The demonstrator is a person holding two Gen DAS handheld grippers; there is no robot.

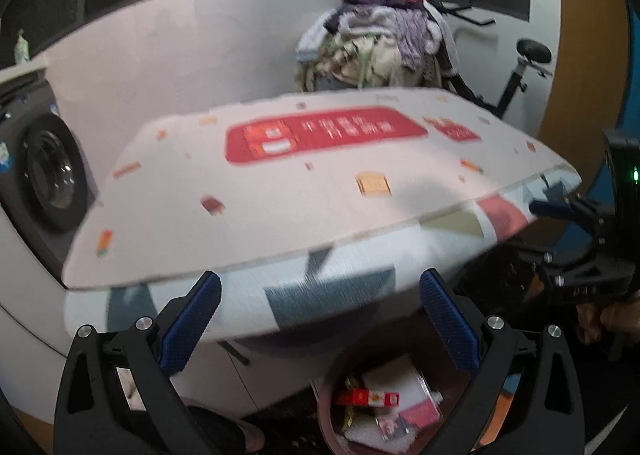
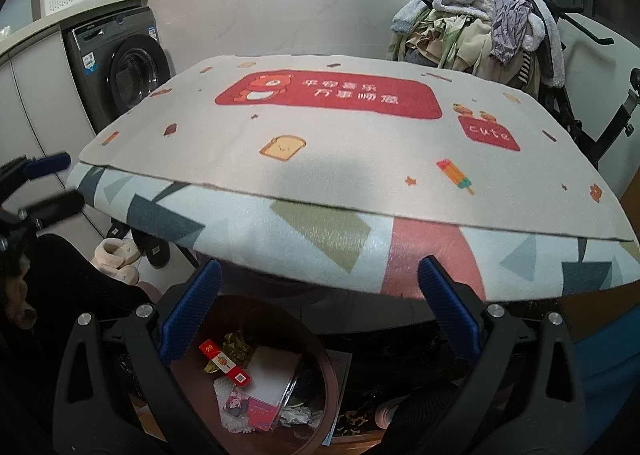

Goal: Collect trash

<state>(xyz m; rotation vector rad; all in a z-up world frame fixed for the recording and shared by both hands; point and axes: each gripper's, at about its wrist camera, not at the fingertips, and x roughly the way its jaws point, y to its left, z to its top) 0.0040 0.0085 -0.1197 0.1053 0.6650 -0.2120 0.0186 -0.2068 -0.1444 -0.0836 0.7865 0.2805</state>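
A round brown trash bin (image 2: pixel 328 371) stands on the floor below the table's near edge; it holds a red box (image 2: pixel 224 365), white paper and a pink card. It also shows in the left wrist view (image 1: pixel 326 395). My left gripper (image 1: pixel 320 319) is open and empty above the bin, in front of the table edge. My right gripper (image 2: pixel 318 311) is open and empty above the bin too. The left gripper's blue fingers (image 2: pixel 48 165) show at the left edge of the right wrist view. The right gripper (image 1: pixel 560 211) shows at the right of the left wrist view.
A table (image 2: pixel 360 143) carries a beige mat with a red banner over a patterned cloth. A washing machine (image 2: pixel 120 75) stands at the left. A pile of clothes (image 2: pixel 480 27) is behind the table. Slippers (image 2: pixel 120 259) lie on the floor.
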